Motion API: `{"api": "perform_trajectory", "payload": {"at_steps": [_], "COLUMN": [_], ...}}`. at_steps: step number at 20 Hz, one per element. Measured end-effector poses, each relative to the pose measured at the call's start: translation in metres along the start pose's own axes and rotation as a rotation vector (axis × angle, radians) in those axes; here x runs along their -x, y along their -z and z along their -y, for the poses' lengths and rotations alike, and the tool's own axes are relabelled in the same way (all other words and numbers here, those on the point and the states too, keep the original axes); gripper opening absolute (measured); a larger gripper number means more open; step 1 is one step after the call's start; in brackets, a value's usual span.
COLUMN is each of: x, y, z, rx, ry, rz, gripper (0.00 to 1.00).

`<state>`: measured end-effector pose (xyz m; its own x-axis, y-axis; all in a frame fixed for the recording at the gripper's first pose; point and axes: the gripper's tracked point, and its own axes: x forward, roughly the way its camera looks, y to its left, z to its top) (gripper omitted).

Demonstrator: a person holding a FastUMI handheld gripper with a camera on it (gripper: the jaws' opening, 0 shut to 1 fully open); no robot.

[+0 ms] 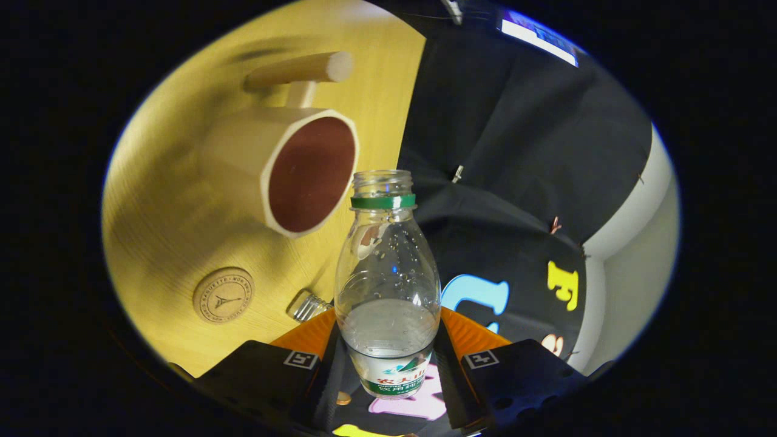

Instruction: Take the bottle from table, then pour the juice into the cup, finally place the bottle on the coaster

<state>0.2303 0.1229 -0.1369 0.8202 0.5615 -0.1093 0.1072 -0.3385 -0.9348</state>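
Observation:
My gripper [388, 337] is shut on the lower body of a clear plastic bottle [387, 267], which has a green neck ring and no cap on it. Clear liquid fills only its lower part. The whole view is rolled, so the bottle leans over relative to the table. Its open mouth sits just beside the rim of a cream cup [243, 152] with a brown inside and a wooden handle. A round cork coaster [223, 295] lies on the table, nearer to the fingers than the cup.
The yellow wooden table [176, 230] carries the cup and coaster. A small clear bottle cap [306, 305] lies on it close to the left finger. The black booth wall [516, 152] stands along the table's edge beyond the bottle.

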Motion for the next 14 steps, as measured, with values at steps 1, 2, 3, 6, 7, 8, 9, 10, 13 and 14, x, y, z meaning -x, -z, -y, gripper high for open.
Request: {"api": "perform_trajectory", "payload": {"at_steps": [1,2,3,6,7,8,9,10,13,14], "x": [0.003,0.003,0.005,0.012,0.017,0.018,0.022,0.026,0.036,0.039], "y": [0.002,0.004,0.005,0.006,0.006,0.004,0.004,0.006,0.008,0.011], "z": [-0.001,-0.002,-0.003,-0.01,-0.013,-0.015,-0.016,-0.017,-0.013,-0.008], "rx": [-0.055,-0.12,-0.179,-0.389,-0.465,-0.537,-0.608,-0.68,-0.93,-1.022], "ry": [-0.014,-0.029,-0.045,-0.097,-0.114,-0.133,-0.149,-0.163,-0.179,-0.18], "rz": [-0.018,-0.038,-0.056,-0.112,-0.126,-0.145,-0.161,-0.181,-0.216,-0.222], "gripper": [0.72,0.72,0.72,0.72,0.72,0.72,0.72,0.72,0.72,0.73]}}
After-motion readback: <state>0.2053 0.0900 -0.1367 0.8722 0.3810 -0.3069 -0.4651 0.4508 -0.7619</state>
